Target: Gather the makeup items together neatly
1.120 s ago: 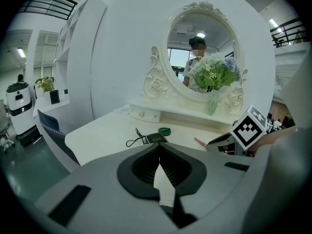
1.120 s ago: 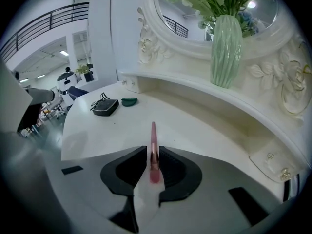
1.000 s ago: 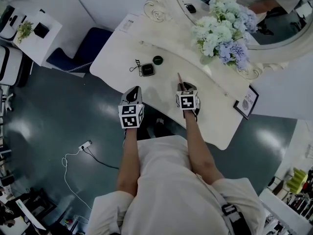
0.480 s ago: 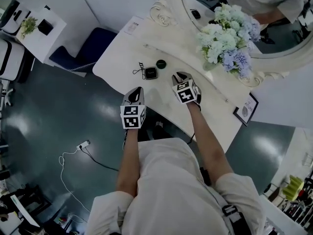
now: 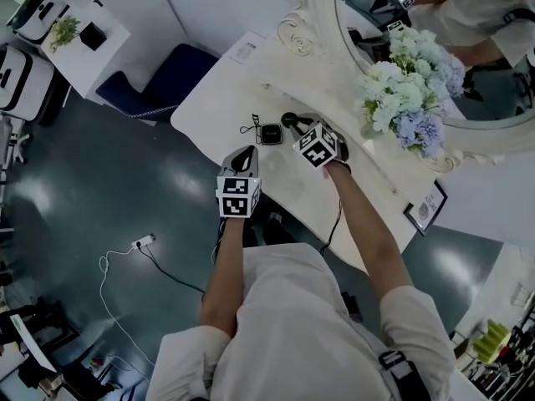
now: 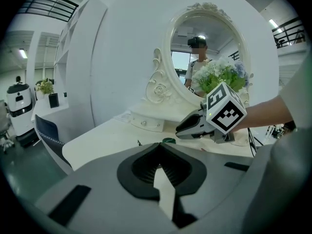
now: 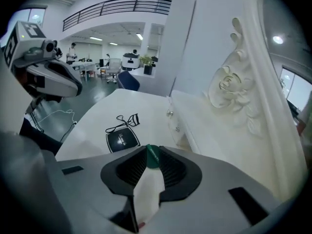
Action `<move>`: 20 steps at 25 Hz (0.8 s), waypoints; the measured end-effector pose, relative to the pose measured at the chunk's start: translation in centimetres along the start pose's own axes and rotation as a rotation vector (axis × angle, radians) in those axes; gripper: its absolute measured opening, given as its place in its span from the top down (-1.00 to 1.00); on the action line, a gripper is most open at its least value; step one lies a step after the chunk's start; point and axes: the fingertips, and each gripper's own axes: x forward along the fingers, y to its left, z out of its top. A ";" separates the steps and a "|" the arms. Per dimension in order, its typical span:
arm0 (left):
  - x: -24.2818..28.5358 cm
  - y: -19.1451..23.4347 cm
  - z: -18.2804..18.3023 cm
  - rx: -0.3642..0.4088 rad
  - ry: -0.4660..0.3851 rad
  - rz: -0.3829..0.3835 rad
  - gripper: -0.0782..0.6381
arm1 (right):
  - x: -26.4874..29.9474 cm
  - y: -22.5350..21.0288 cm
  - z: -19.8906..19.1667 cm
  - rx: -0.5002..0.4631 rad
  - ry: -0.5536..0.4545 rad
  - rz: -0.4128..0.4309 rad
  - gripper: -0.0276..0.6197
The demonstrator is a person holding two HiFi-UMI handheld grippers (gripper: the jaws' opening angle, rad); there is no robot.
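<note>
From the head view, the right gripper (image 5: 301,129) is over the table (image 5: 217,98), and its tip is just beside the round jar (image 5: 287,119). The compact (image 5: 270,134) and the lash curler (image 5: 249,127) lie near it, on its left.

In the left gripper view, the left gripper (image 6: 158,165) has its jaws together with nothing between them. The jar is just ahead.

In the right gripper view, the jaws are pressed on a thin pencil (image 7: 152,156). The compact and the curler lie ahead, touching. I think three items are already gathered, and only the pencil remains to be put beside them.
</note>
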 end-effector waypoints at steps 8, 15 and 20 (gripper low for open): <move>0.4 1.9 -0.8 -0.031 0.032 0.039 0.74 | 4.2 0.5 -0.2 -0.248 0.127 0.066 0.62; 0.1 3.6 -1.5 -0.065 0.037 0.066 0.74 | 6.0 0.4 -1.2 -0.224 0.182 0.037 0.61; 0.1 4.3 -1.6 -0.076 0.042 0.067 0.74 | 6.6 0.5 -1.6 -0.183 0.196 0.046 0.71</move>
